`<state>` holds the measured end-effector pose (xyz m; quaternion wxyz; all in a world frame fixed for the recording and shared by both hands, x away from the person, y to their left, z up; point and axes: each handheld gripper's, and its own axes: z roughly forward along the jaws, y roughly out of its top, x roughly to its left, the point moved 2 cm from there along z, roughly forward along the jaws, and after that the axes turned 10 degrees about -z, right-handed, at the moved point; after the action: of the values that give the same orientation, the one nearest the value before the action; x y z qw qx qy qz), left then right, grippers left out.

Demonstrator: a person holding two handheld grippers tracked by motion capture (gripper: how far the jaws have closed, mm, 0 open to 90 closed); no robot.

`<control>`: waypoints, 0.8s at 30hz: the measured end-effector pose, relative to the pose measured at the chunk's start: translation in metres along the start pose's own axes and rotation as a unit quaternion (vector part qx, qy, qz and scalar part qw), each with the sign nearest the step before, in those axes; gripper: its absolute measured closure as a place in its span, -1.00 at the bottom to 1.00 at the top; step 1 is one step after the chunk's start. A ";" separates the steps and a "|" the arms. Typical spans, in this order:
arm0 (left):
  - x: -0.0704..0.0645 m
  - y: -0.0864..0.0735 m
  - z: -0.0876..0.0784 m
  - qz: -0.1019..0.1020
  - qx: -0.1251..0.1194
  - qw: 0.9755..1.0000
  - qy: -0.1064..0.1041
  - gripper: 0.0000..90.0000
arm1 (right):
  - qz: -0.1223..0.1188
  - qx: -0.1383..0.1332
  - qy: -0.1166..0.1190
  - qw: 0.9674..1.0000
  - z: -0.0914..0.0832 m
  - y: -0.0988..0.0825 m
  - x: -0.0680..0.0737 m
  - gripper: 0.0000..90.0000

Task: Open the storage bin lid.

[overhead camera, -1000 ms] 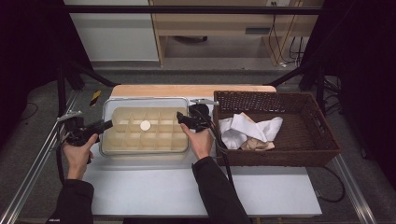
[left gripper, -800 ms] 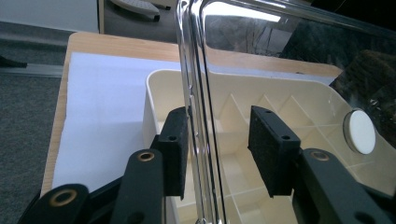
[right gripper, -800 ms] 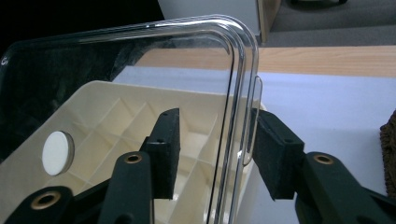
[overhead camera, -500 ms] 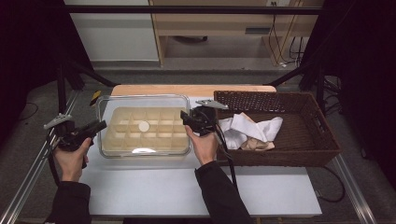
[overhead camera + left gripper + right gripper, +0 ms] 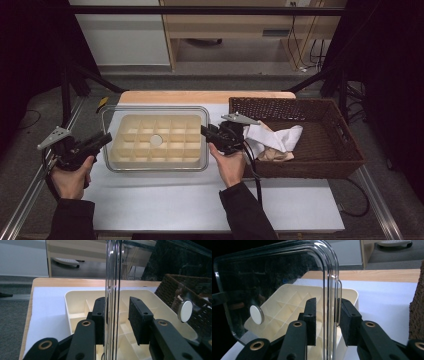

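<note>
Lid (image 5: pixel 155 110), one clear sheet with a white knob, is sitting mid-frame over one cream divided tray (image 5: pixel 155 150), its edges passing between two part-open grippers, left (image 5: pixel 102 140) and right (image 5: pixel 206 131), whose jaws have just been closing.

On the white counter (image 5: pixel 200 200) lies a cream divided tray (image 5: pixel 157 142) with a clear lid (image 5: pixel 155 110) over it, a small white round knob (image 5: pixel 156 140) at the lid's middle. The left tongs (image 5: pixel 102 140), held in the person's left hand (image 5: pixel 70 177), meet the lid's left edge; the right tongs (image 5: pixel 206 131), held in the right hand (image 5: pixel 230 167), meet its right edge. Their jaws have just been closing. Just right of the tray stands a dark wicker basket (image 5: pixel 320 165) holding crumpled white cloth (image 5: pixel 277 137) and a beige piece (image 5: pixel 275 155). A yellow-and-black object (image 5: pixel 102 103) lies past the counter's far left corner.
</note>
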<state>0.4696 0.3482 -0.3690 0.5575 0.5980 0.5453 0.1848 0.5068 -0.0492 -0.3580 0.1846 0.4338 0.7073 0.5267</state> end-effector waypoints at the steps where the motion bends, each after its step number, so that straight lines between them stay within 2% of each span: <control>1: -0.003 -0.001 -0.002 0.002 0.000 1.000 -0.002 0.48 | -0.001 -0.001 0.002 1.000 -0.003 0.000 0.000 0.56; 7: -0.011 -0.009 -0.010 0.004 0.006 1.000 -0.010 0.47 | -0.004 -0.008 0.021 1.000 -0.027 -0.007 0.002 0.62; 24: -0.027 -0.041 -0.036 -0.006 0.031 0.999 -0.020 0.46 | -0.018 0.001 0.068 0.998 -0.072 -0.032 0.013 0.71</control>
<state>0.4121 0.3333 -0.3833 0.5504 0.6152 0.5435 0.1521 0.4346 -0.0833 -0.3576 0.1451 0.3846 0.7266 0.5505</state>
